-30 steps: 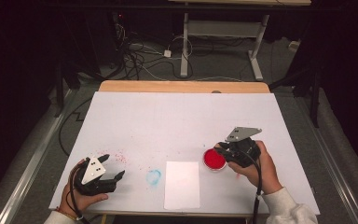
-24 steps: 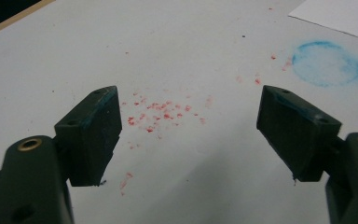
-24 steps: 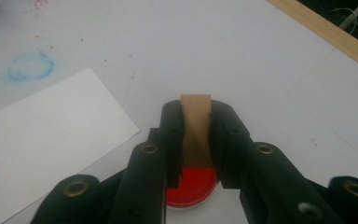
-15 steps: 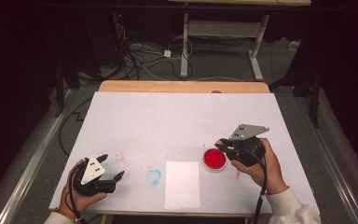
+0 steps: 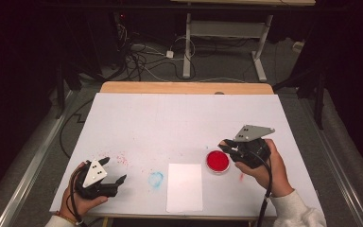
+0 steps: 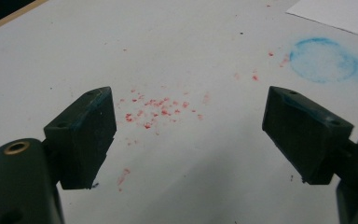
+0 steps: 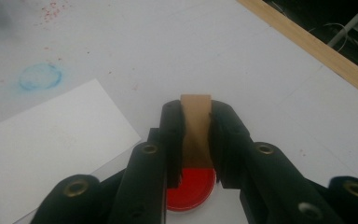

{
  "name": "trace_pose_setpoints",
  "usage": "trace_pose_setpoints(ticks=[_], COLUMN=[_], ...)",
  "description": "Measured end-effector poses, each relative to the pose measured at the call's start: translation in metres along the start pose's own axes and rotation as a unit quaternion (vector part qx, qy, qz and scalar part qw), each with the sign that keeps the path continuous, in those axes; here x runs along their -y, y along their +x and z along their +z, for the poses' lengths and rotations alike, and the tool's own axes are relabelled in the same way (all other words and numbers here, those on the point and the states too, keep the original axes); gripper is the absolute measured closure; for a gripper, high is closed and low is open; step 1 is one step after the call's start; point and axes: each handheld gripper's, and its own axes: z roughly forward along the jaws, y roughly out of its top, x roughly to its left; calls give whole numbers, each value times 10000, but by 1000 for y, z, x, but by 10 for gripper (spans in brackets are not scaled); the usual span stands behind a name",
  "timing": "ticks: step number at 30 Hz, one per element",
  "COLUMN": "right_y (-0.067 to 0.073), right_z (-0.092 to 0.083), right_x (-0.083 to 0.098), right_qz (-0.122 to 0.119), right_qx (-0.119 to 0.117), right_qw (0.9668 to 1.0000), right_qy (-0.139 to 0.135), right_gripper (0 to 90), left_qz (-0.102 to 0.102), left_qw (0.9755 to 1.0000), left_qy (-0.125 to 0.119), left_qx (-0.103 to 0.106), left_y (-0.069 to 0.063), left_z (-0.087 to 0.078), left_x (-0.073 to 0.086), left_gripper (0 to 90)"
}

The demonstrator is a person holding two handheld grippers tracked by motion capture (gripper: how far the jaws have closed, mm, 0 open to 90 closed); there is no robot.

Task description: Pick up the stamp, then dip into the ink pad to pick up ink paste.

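My right gripper (image 7: 196,109) is shut on a small tan wooden block (image 7: 196,126) that stands upright between its jaws. Just below the block lies a round red ink dish (image 7: 191,189). In the high view the right gripper (image 5: 224,144) hovers at the dish's (image 5: 217,161) right edge. A white paper sheet (image 5: 185,187) lies flat to the dish's left. My left gripper (image 5: 113,170) rests at the table's near left corner; its jaws (image 6: 189,135) stand wide open over red specks, holding nothing.
A blue ring stain (image 5: 155,179) marks the white table cover between the left gripper and the paper. Red specks (image 6: 156,109) dot the cover near the left gripper. A wooden table edge (image 5: 184,87) runs along the far side, with cables on the floor beyond.
My right gripper has shifted slightly right and up from over the red dish, still holding the block. The left gripper has stayed put.
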Motion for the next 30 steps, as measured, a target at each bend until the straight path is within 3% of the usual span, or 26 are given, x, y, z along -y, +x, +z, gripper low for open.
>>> trace_pose_setpoints(ticks=[19,30], right_y=[0,4], right_z=[-2,34], right_x=[-14,-1], right_qz=[-60,-117], right_qx=[-60,-227], right_qw=[9999,9981], right_qy=[-56,569], right_gripper=[761,760], left_qz=[12,56], left_qw=[10000,10000], left_qy=[21,62], left_qx=[-42,-23], left_y=[-1,-2], left_z=[1,0], left_x=[-2,-1], left_gripper=[168,168])
